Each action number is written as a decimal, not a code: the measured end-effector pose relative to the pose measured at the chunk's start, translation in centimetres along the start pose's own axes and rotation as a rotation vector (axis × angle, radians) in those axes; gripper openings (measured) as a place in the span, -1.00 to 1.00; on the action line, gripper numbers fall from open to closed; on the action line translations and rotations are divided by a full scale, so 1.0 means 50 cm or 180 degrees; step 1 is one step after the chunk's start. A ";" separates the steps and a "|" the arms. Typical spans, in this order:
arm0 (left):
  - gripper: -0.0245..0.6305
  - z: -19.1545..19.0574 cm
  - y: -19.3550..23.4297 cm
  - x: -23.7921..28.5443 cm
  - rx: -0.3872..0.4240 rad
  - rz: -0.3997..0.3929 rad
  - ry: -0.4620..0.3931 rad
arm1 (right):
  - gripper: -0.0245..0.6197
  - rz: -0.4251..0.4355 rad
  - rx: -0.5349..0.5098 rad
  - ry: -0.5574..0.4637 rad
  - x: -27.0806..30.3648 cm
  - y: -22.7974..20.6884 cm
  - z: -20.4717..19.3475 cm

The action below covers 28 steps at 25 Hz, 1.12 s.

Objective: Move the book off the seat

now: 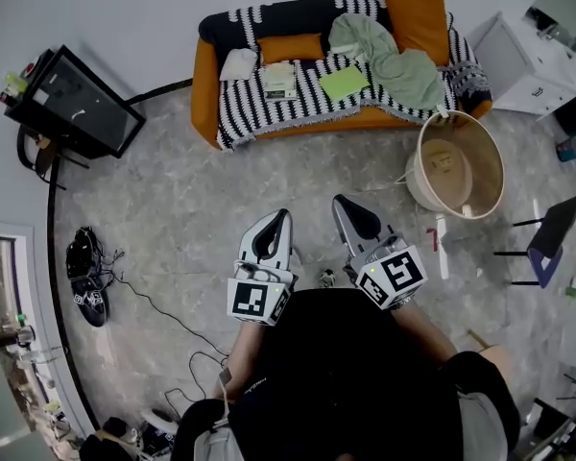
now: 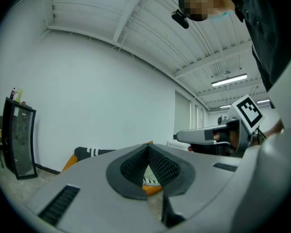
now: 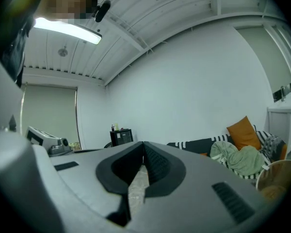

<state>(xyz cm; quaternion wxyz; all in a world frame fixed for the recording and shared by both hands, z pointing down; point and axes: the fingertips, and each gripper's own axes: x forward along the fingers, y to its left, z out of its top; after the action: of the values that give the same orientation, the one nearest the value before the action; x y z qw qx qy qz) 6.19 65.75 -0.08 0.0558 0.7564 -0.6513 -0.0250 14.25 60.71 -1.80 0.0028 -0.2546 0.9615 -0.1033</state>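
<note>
Judging from how things lie, the task is at its very first step, the approach, with nothing yet done to the book (image 1: 279, 80). It lies flat on the striped throw (image 1: 259, 113) that covers the seat of the orange sofa (image 1: 204, 84). It sits left of the seat's middle, just in front of a small orange cushion (image 1: 290, 46). A flat green item (image 1: 344, 83), which I cannot identify, lies close to its right. A heap of pale green cloth (image 1: 394, 60) fills the right end of the seat.

The sofa stands against the far wall, and a broad stretch of bare stone floor (image 1: 173, 209) separates it from the person. Both tools are held near the body, pointing level towards the sofa and well apart from the book.

The left claw (image 1: 283, 215) has its jaws together at the tips. Its own view shows only a sliver of sofa and floor through the hollow behind the tips, so it holds nothing and touches nothing. The right claw (image 1: 338, 201) is likewise closed tight and empty, with only floor showing through the slit between its jaws.

The next move, as I judge it, calls for crossing the floor to the sofa. One claw then has to open and come down to an edge of the book, so that one jaw can slide under the cover against the soft throw. The left claw looks the likelier choice, since the book lies on that side. Once gripped, the book needs a landing place off the seat. The round tub (image 1: 494, 195) on the floor to the right is one candidate, though nothing here settles which spot is meant.
</note>
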 end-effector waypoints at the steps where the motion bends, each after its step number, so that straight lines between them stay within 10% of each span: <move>1: -0.89 0.001 0.017 0.012 -0.0006 0.0001 0.0006 | -0.88 0.0008 0.0045 0.0013 0.018 -0.005 -0.001; 28: -0.90 0.064 0.413 0.268 0.0010 -0.0403 0.0110 | -0.88 -0.0264 0.0065 0.0253 0.500 -0.076 0.017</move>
<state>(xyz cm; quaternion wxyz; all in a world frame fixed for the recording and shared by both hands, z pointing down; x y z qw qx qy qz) -12.46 49.37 -0.35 0.0642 0.7964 -0.6011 -0.0144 -5.57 45.06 -0.67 -0.0371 -0.2898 0.9484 -0.1231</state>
